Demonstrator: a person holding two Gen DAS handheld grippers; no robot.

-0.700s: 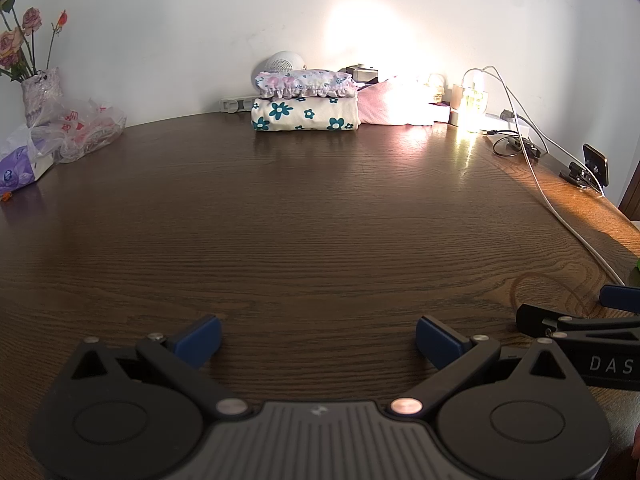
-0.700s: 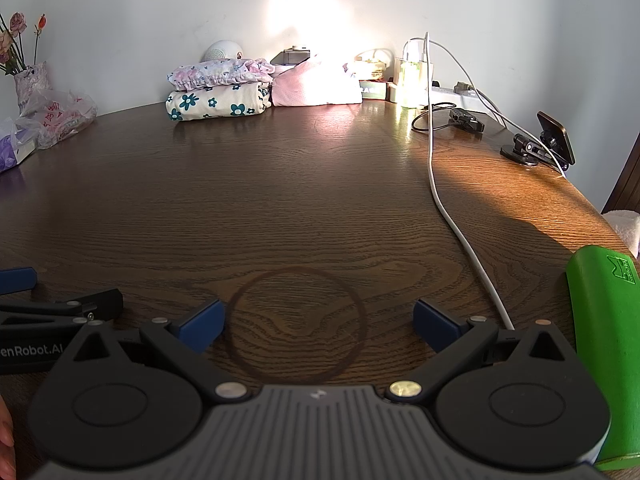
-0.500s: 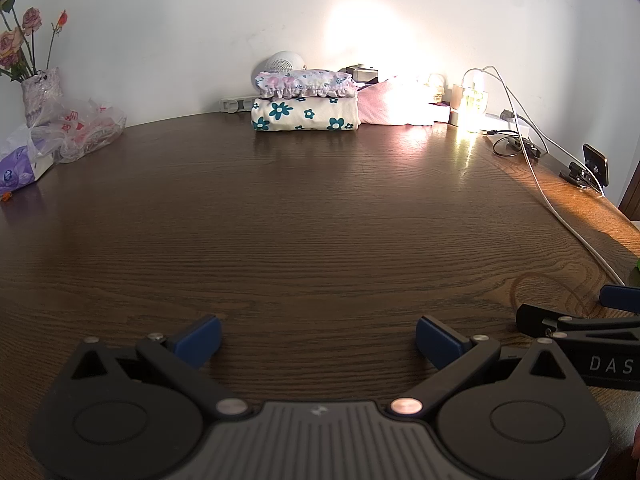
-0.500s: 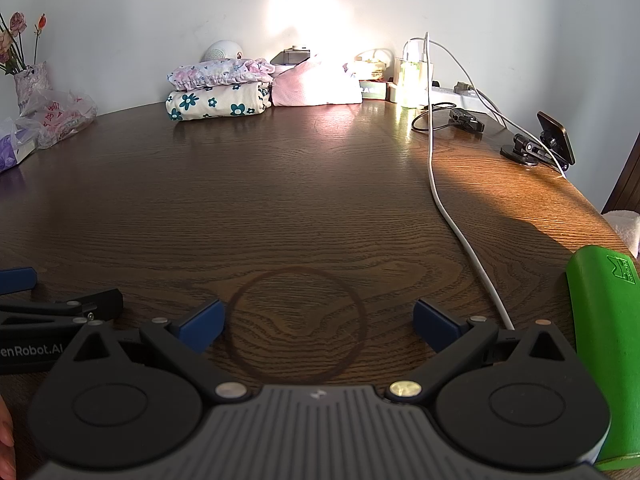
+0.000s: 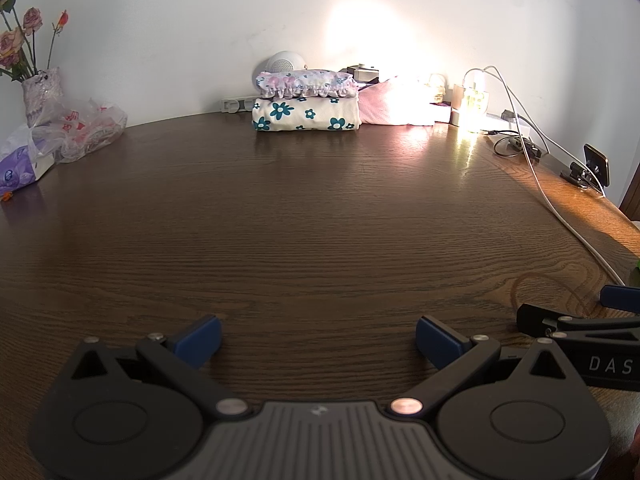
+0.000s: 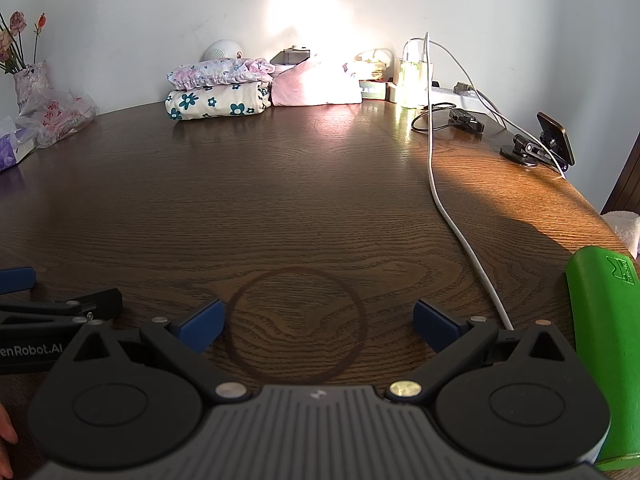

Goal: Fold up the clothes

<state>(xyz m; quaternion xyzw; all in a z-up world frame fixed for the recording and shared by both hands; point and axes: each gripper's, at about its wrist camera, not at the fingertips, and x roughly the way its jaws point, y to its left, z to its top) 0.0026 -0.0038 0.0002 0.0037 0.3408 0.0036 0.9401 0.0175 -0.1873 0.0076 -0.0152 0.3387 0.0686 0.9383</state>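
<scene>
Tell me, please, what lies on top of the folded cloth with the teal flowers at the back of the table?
A folded pink ruffled garment rests on the teal-flowered cloth. Whatever lies between or beneath them is covered.

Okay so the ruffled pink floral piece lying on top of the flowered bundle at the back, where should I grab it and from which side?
Take the ruffled pink floral piece by its gathered front edge, coming in from the near side, low and level. That frilly hem overhangs the flowered bundle toward you, so it probably pinches without catching the cloth beneath. Both the left hand-held gripper and the right hand-held gripper are open and far from it.
</scene>
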